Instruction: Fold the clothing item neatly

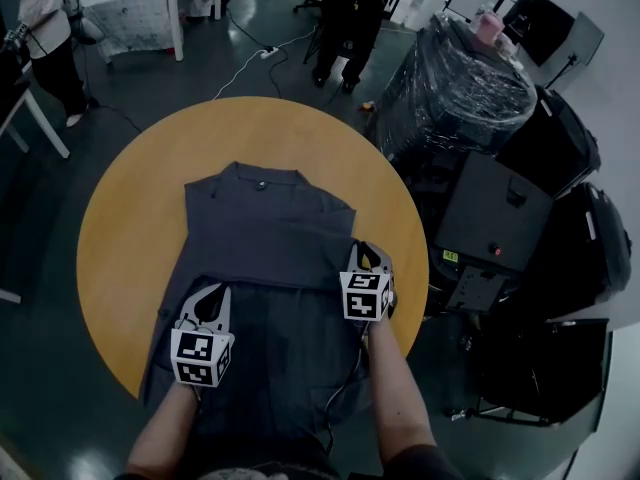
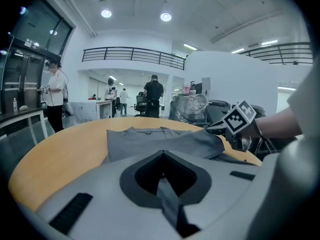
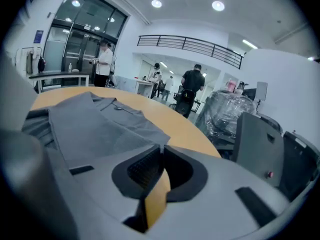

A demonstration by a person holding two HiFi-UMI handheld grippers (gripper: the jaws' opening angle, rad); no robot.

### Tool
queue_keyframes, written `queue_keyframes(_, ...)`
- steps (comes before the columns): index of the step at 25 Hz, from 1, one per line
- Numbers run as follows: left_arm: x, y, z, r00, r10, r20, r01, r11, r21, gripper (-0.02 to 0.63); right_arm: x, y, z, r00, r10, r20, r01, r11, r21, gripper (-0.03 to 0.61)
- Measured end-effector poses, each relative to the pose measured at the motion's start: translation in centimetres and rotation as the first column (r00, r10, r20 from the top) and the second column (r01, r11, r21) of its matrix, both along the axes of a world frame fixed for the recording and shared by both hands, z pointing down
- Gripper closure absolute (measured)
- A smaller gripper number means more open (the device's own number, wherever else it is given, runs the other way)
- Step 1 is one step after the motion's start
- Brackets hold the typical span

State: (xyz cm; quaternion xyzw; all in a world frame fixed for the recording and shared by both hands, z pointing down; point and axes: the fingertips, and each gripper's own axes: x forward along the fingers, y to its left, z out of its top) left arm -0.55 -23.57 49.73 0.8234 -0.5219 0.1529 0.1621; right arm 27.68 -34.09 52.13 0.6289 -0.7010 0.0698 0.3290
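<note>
Yellow table (image 1: 120,238) is bearing the shirt (image 1: 270,223), partly folded ahead. My left gripper (image 1: 211,292) is clamping its cloth, my right gripper (image 1: 366,252) pinching the fold corner. More folds are remaining.

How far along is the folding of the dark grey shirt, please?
Early. The dark grey shirt lies spread, collar away, on the round yellow table, with one fold edge across its middle. The left gripper is shut on the near cloth; the right gripper is shut at the shirt's right edge. Further folds remain.
</note>
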Motion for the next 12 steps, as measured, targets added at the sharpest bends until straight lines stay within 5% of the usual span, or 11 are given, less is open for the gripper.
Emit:
queue_keyframes(5, -1.4, 0.1, -0.1, 0.998, -0.051, 0.021, 0.050, 0.999, 0.009, 0.606, 2.3, -0.5, 2.0, 0.997, 0.055, 0.046, -0.053, 0.998, -0.030, 0.515)
queue_keyframes(12, -2.8, 2.9, -1.6, 0.996, -0.084, 0.025, 0.083, 0.996, 0.034, 0.606, 4.3, 2.7, -1.4, 0.976, 0.139, 0.171, -0.154, 0.985, 0.078, 0.515)
